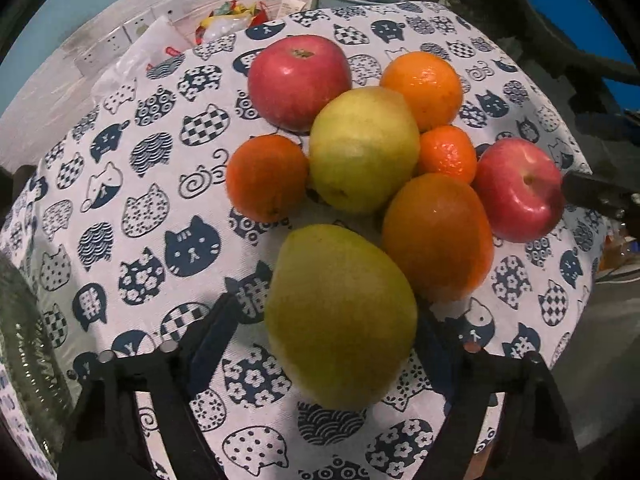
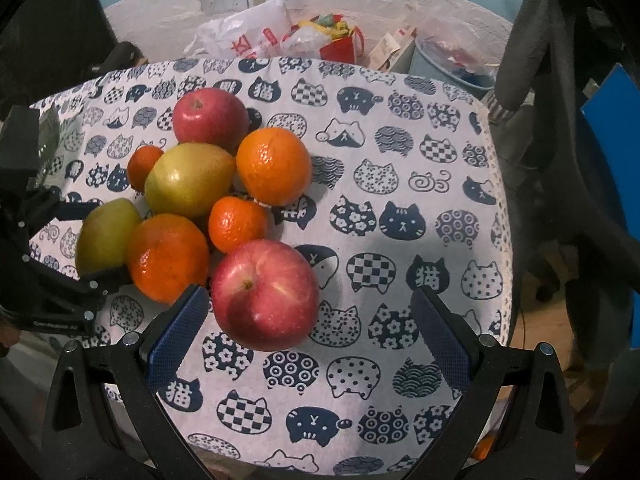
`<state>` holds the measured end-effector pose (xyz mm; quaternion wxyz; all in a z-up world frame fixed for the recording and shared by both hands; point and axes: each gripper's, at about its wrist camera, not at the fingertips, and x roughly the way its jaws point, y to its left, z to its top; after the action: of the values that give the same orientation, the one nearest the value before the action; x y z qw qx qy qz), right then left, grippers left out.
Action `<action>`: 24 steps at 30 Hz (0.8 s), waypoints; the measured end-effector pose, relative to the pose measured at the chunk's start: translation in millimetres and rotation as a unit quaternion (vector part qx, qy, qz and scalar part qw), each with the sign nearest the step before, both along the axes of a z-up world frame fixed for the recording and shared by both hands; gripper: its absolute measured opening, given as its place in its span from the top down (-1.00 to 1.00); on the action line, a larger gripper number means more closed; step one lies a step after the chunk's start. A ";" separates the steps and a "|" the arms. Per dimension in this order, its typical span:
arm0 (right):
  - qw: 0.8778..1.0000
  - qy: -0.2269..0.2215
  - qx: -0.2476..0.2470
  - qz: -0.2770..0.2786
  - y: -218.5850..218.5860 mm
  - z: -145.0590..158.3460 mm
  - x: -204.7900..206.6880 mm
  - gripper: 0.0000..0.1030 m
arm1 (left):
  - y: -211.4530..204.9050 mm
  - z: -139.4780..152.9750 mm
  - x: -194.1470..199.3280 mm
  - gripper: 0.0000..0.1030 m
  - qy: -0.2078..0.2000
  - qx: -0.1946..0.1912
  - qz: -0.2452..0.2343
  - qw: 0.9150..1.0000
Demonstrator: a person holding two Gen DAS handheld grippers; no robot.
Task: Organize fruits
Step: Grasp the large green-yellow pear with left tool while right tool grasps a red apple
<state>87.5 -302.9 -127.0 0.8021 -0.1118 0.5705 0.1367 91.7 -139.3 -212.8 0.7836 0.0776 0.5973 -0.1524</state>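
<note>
A heap of fruit lies on a cat-print tablecloth (image 2: 400, 160): two red apples, two green pears, several oranges. My left gripper (image 1: 324, 344) is open, its fingers on either side of the near pear (image 1: 340, 316); this pear also shows in the right wrist view (image 2: 106, 236) between the left gripper's fingers. My right gripper (image 2: 312, 320) is open, with the near apple (image 2: 266, 294) between its fingers, closer to the left finger (image 2: 176, 336). That apple (image 1: 518, 188) sits at the heap's right in the left wrist view. The far apple (image 1: 299, 80) lies behind the second pear (image 1: 364, 148).
A clear glass container (image 1: 28, 360) stands at the left table edge. Behind the table are plastic bags (image 2: 248, 36), a red bag (image 2: 340, 46) and a blue bin (image 2: 448, 60) by a white wall. A dark chair (image 2: 560, 120) stands at the right.
</note>
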 end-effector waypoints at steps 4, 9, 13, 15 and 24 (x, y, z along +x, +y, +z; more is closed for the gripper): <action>1.000 0.009 0.002 0.012 4.4 -5.2 -0.3 -0.94 | -2.4 1.4 0.8 -0.33 0.004 -0.016 -0.010 1.000; 0.999 0.017 -0.012 0.025 7.0 -15.8 0.1 -0.94 | -7.4 0.7 -0.5 -0.33 -0.004 -0.009 -0.018 1.000; 0.999 0.027 -0.015 0.026 6.1 -24.6 2.3 -0.94 | -3.3 2.6 -0.4 -0.33 -0.003 -0.007 -0.016 1.000; 0.999 0.031 -0.016 0.029 6.4 -29.6 3.3 -0.94 | -0.8 3.6 -1.5 -0.33 -0.001 -0.007 -0.015 1.000; 0.998 0.046 -0.028 0.045 17.3 -44.0 8.9 -0.94 | 7.1 8.9 -11.3 -0.33 0.000 -0.010 -0.012 1.000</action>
<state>96.4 -285.6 -171.0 0.7644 -0.1537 0.6048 0.1618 80.4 -132.2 -203.8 0.7824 0.0770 0.5948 -0.1675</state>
